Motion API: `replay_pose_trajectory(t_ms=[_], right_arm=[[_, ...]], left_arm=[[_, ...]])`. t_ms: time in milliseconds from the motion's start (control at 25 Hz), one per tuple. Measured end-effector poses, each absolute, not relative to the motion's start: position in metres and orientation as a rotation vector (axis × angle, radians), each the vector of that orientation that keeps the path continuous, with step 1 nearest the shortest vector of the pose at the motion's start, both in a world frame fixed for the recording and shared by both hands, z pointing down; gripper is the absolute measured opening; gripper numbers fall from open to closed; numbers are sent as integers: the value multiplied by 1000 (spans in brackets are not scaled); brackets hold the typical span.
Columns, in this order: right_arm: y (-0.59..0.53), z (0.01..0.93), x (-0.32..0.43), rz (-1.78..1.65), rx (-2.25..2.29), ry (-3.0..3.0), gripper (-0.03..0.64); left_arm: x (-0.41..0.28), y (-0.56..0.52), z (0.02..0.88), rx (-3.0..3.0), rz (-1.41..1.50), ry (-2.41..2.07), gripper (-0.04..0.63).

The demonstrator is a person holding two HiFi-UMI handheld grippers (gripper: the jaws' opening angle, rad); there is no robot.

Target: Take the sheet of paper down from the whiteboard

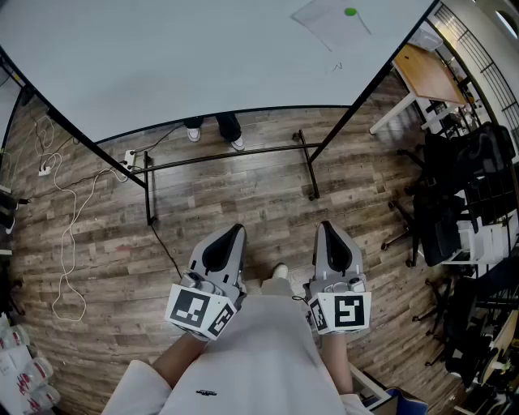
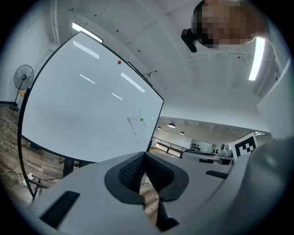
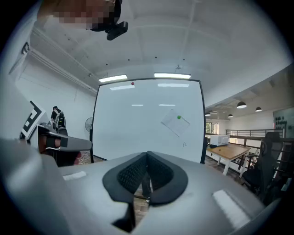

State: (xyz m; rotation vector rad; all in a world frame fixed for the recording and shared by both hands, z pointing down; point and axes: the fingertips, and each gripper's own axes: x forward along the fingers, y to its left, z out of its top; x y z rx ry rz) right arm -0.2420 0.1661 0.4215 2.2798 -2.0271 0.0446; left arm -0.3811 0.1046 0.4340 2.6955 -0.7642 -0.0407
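A large whiteboard (image 1: 186, 57) on a black wheeled stand faces me across the wooden floor. A tilted sheet of paper (image 1: 328, 20) hangs at its upper right under a green magnet (image 1: 350, 11). The same paper (image 3: 175, 123) and whiteboard (image 3: 138, 124) show in the right gripper view, and the paper (image 2: 137, 121) shows small in the left gripper view. My left gripper (image 1: 229, 235) and right gripper (image 1: 328, 231) are held low and level in front of me, well short of the board. Both are shut with nothing between their jaws.
The stand's black legs and crossbar (image 1: 227, 158) rest on the floor, with white cables and a power strip (image 1: 73, 203) at the left. A wooden table (image 1: 426, 73) and black office chairs (image 1: 462, 194) crowd the right side. Someone's shoes (image 1: 215, 134) show behind the board.
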Motion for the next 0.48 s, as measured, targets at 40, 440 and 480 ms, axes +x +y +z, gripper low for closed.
replay_pose_trajectory(t_ms=[40, 440, 480], right_arm=[[171, 422, -241, 49, 2281, -2030, 12], [219, 428, -186, 109, 2352, -2051, 12], [224, 428, -180, 120, 2358, -2060, 12]], left_arm=[[-380, 110, 434, 2692, -38, -766, 6], [-326, 154, 429, 2727, -5, -787, 6], [-319, 158, 428, 2727, -2, -791, 6]])
